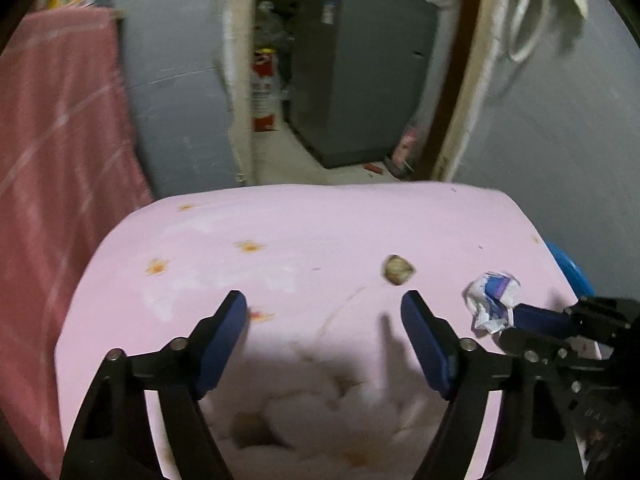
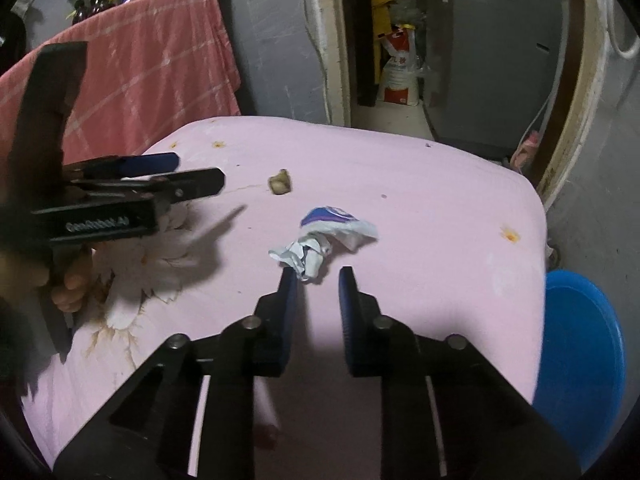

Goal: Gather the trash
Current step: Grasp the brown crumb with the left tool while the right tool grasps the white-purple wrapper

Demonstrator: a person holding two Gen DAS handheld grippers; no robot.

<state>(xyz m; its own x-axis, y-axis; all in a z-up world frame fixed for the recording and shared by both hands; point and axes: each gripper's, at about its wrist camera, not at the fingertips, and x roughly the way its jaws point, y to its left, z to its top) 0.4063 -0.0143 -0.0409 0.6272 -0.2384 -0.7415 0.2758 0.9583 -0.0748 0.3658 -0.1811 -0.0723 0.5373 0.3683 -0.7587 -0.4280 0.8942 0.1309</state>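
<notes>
From the left wrist view, the left tongs [image 1: 324, 308] stand wide apart with nothing between the pads, hovering over the pink bench [image 1: 200, 240]. A small brownish scrap [image 1: 398, 269] lies just beyond and slightly right of the right-hand pad, untouched. Further right sits a crumpled white-and-purple wrapper [image 1: 492, 302], and the right tongs [image 1: 520, 316] reach into it from the right edge, a blue pad touching its near side. To take the scrap well, I would swing the left tongs a little right so the scrap sits centred between the pads, then lower until both pads flank it before closing.

From the right wrist view, the right tongs [image 2: 318, 280] are narrowed to a small gap. The wrapper [image 2: 320, 242] lies at the tips: the left pad touches its lower edge, while the right pad looks clear of it, so I cannot say it is truly pinched. The wrapper rests on the bench, near the middle. A firmer hold, in my judgement, needs the tips pushed further forward so the crumpled core sits between both pads. A blue bin [image 2: 580, 360] stands beside the bench's right edge, a likely drop point. The left tongs [image 2: 196, 174] hang at left, near the scrap [image 2: 280, 182].
</notes>
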